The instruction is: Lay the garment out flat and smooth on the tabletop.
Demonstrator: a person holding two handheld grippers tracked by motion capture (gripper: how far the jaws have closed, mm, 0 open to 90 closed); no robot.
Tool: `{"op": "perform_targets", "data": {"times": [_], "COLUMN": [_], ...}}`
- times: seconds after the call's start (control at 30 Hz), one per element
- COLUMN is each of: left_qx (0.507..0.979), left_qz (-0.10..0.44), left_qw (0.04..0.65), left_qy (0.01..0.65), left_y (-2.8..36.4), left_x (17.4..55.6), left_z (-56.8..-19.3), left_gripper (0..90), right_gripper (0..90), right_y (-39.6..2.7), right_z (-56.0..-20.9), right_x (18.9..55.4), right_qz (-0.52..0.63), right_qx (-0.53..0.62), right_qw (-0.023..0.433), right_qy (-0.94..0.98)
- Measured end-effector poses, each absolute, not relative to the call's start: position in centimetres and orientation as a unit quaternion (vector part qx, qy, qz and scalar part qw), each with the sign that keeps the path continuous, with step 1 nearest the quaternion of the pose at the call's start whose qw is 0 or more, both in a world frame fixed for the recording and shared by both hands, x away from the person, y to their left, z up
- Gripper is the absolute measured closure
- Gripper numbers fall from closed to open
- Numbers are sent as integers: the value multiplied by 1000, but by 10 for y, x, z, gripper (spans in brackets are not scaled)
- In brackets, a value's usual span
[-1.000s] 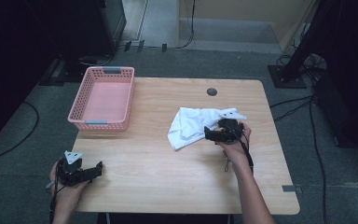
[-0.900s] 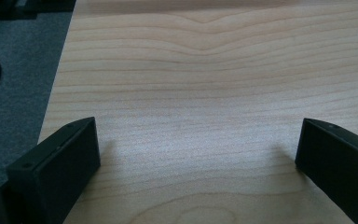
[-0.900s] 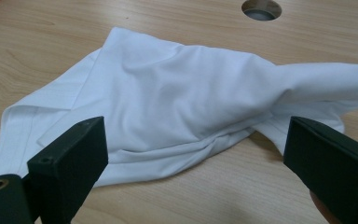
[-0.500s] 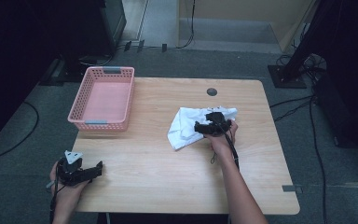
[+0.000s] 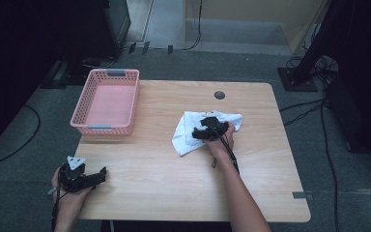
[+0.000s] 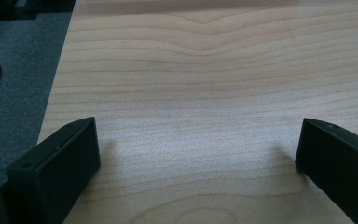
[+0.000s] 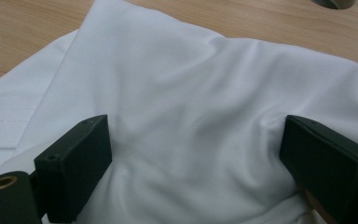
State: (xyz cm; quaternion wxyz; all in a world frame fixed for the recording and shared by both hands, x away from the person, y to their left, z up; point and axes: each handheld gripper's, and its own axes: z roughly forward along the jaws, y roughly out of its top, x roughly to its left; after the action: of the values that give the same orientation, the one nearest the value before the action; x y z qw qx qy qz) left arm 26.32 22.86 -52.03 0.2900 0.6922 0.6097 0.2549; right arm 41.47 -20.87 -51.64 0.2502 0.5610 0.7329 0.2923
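A crumpled white cloth (image 5: 186,137) lies on the wooden table (image 5: 174,193), right of centre. My right gripper (image 5: 196,134) is down on top of it, open, its jaws spread wide over the white cloth (image 7: 186,102) and pressing into the folds. Near the table's front left corner my left gripper (image 5: 100,175) rests low, open. Bare wood lies between its jaws (image 6: 196,154).
A pink plastic basket (image 5: 89,124) stands at the back left of the table, with nothing in it. A round cable hole (image 5: 219,94) sits near the far edge. Grey carpet with cables surrounds the table; dark stands are at the right.
My right gripper has moved left across the cloth, from its right side onto its middle, and lowered onto the fabric. The left gripper has stayed where it was.
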Motion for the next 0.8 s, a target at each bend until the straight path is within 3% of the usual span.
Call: {"op": "perform_targets", "data": {"times": [0.8], "left_qx": [713], "left_qz": [244], "left_qw": [355], "left_qy": [553], "left_y": [205], "left_x": [255], "left_z": [-512], "left_gripper": [0], "right_gripper": [88], "right_y": [-209], "right_z": [-521], "right_x": [364], "right_qz": [361], "right_qx": [380], "right_qw": [186], "right_qy": [831]}}
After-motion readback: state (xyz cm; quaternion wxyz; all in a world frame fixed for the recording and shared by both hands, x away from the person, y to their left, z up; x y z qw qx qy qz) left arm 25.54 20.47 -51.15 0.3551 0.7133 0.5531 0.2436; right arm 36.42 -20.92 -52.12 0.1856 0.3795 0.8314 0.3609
